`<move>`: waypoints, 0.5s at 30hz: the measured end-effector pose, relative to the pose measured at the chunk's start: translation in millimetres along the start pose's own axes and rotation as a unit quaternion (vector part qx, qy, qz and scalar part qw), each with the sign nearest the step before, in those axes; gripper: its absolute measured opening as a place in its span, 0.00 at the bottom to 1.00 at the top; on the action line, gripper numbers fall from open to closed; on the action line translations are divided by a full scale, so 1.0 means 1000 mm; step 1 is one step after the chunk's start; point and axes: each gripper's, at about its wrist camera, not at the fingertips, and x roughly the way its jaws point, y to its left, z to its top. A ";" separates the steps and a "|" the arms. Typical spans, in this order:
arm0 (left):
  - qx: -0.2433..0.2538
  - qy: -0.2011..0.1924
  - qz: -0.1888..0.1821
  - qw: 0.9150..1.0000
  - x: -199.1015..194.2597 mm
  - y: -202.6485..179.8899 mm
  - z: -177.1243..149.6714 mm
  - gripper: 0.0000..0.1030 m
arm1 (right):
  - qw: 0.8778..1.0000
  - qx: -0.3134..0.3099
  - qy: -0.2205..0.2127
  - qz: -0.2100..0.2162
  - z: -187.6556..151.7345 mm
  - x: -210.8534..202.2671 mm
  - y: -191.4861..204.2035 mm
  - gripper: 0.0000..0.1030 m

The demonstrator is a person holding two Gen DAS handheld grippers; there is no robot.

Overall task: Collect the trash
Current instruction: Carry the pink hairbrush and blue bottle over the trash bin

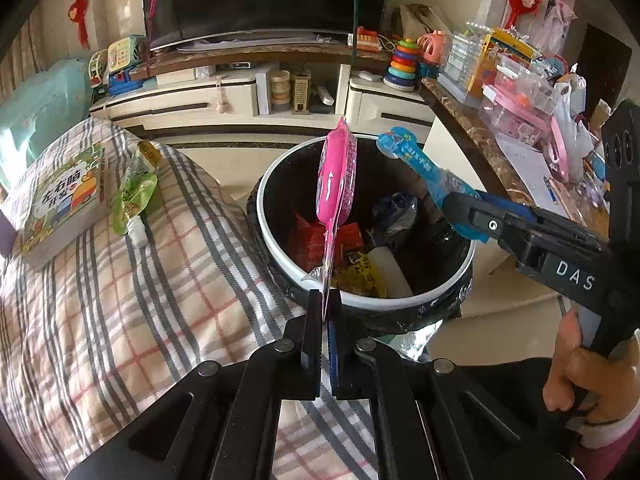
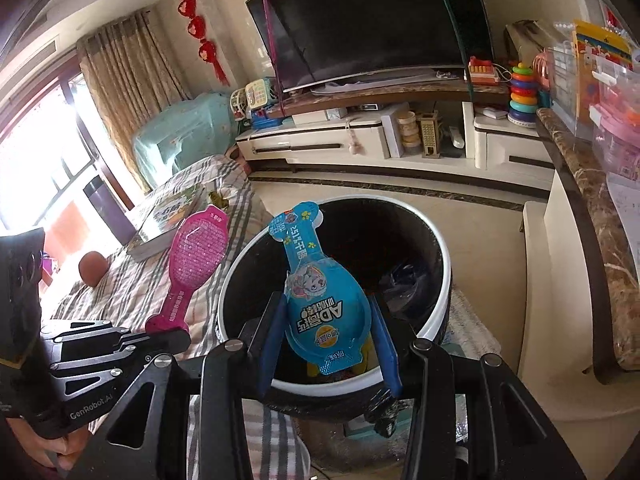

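A black trash bin with a white rim stands on the floor beside a plaid-covered bed; wrappers lie inside it. My left gripper is shut on the narrow end of a pink spoon-shaped package, which stands up over the bin's near-left rim. My right gripper is shut on the wide end of a blue spoon-shaped package, held in the air above the bin's opening.
On the plaid cover lie a green pouch, a children's book and a brown ball. A marble counter crowded with toy boxes runs along the right. A TV cabinet stands behind the bin.
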 end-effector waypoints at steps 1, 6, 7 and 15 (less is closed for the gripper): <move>0.001 0.001 0.001 1.000 0.001 -0.001 0.001 0.01 | 1.000 0.000 -0.001 -0.001 0.001 0.000 -0.001 0.41; 0.003 0.004 0.003 1.000 0.006 -0.003 0.005 0.01 | 1.000 0.001 -0.002 -0.006 0.006 0.001 -0.006 0.41; 0.004 0.005 0.004 1.000 0.007 -0.003 0.006 0.01 | 1.000 0.001 -0.002 -0.007 0.006 0.002 -0.006 0.41; 0.012 0.004 0.005 1.000 0.012 -0.008 0.013 0.01 | 1.000 0.003 0.002 -0.012 0.011 0.006 -0.012 0.41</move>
